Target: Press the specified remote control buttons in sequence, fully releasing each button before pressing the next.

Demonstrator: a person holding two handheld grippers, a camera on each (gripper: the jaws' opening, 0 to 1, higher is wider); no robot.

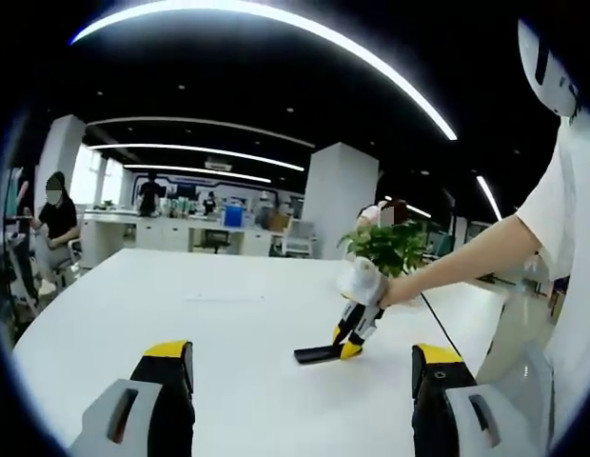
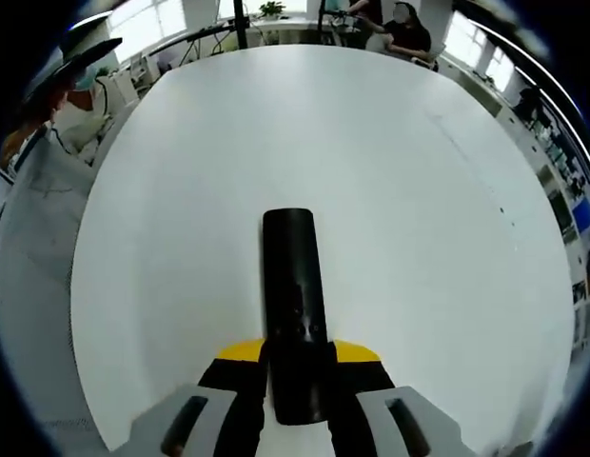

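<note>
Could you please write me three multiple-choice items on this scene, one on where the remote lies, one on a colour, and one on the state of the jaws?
1. Where is the remote?
A. On the white table
B. On a chair
C. On the floor

2. What colour are the tips of the left gripper?
A. Red
B. Yellow
C. Green

3. How do the right gripper jaws stand?
A. Wide apart, nothing between them
B. Closed on the remote's near end
C. Holding a cup

Answers: 1 A, the black remote lies flat on the table top. 2 B, both left jaws end in yellow. 3 B, in the right gripper view the jaws flank and touch the remote.
</note>
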